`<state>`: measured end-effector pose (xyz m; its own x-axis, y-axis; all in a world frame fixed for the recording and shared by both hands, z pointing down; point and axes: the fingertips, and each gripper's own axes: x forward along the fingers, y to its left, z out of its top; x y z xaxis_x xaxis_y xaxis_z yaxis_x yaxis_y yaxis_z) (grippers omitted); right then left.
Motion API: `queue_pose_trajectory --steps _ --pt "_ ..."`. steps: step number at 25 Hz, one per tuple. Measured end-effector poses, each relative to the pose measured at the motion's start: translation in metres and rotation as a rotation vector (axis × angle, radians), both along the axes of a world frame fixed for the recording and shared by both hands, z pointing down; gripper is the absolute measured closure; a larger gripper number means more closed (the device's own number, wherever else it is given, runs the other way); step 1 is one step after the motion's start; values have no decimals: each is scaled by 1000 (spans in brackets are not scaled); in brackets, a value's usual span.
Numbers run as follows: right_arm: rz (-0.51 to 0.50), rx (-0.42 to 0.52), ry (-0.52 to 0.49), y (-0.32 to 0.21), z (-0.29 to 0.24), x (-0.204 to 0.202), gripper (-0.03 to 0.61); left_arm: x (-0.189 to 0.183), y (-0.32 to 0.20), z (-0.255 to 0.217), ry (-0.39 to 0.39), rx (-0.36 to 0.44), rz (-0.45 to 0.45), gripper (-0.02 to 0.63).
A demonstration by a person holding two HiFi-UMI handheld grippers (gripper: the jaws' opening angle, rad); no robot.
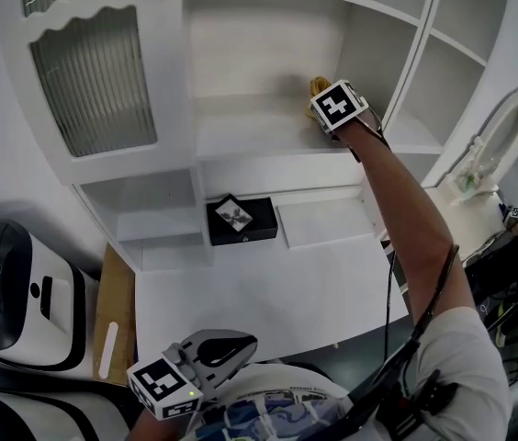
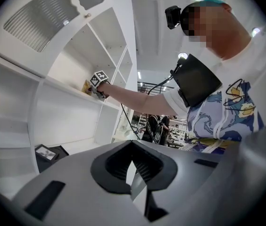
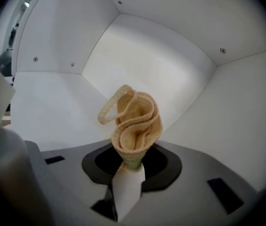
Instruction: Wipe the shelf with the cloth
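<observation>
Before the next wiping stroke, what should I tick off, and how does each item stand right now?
1. Cloth gripped: ok. The right gripper is shut on the bottom end of the cloth.
2. Right gripper at the work area: ok. It reaches into the open compartment above the shelf.
3. Cloth pressed on the shelf board: cannot tell. It stands bunched beyond the jaws, and no view shows contact.
4. Left gripper out of the way: ok. Its jaws are together and empty, and it is held low near the person's body.
5. Black box out of the path: ok. It lies on a lower level.
</observation>
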<state>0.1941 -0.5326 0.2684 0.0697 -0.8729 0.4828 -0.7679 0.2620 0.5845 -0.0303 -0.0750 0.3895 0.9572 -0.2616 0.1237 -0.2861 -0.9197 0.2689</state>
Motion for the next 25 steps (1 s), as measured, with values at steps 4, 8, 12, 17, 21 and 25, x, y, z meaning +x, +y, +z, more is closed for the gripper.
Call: queue_pose_trajectory --steps 4,8,12,17,21,25 --pt "-13 13 24 4 -1 -6 465 -3 0 0 2 -5 -4 601" --pt "-89 70 -86 8 -24 -44 465 -13 1 1 -1 -9 -28 601" --pt "-229 24 -275 19 -29 -113 466 -20 5 0 4 -7 -50 601" --pt "-354 -37 -358 30 -22 -187 466 -35 11 1 2 -8 -100 601" --pt "-419 -66 -356 37 -15 -233 466 -49 14 3 3 -13 -141 601" --pt "-430 -73 -313 39 -8 -247 466 -54 16 3 8 -11 -151 601"
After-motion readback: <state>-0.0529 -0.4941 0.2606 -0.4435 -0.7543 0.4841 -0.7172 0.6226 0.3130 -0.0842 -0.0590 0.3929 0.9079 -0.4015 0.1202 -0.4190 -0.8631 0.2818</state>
